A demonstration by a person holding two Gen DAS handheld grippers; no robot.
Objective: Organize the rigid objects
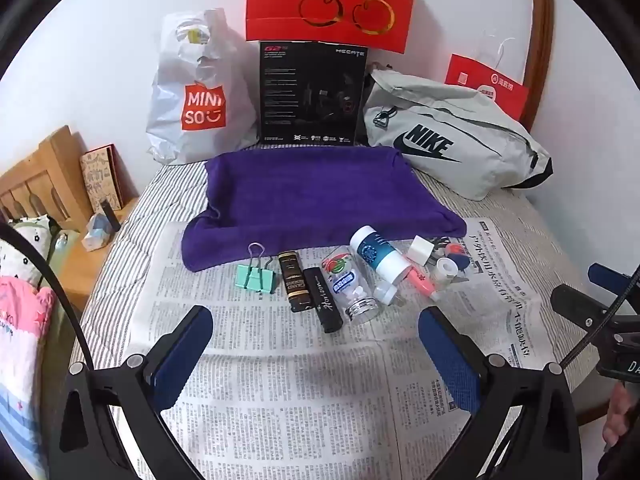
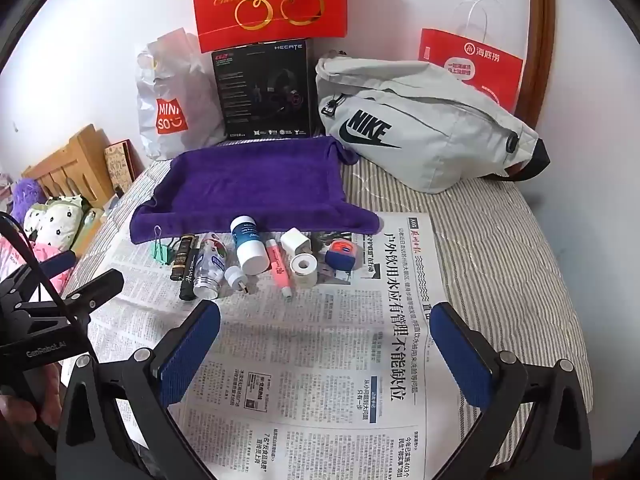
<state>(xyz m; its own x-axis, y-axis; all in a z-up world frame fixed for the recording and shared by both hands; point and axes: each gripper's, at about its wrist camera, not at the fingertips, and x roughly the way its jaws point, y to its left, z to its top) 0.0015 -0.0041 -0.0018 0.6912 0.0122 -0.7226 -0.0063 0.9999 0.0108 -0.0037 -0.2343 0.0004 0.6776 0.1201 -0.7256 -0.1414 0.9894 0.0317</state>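
Both hand-held grippers [image 1: 316, 332] [image 2: 326, 330] gape wide, empty, above newspaper [image 1: 280, 392] covering a striped bed [image 2: 500, 240].

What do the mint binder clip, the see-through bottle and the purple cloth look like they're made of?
Binder clip: likely painted metal, with bare wire handles.
See-through bottle: clear glossy plastic, probably; white pieces show through, and the cap looks silvery.
Purple cloth: soft matte fabric, towel-like nap, sagging folds at its edges.
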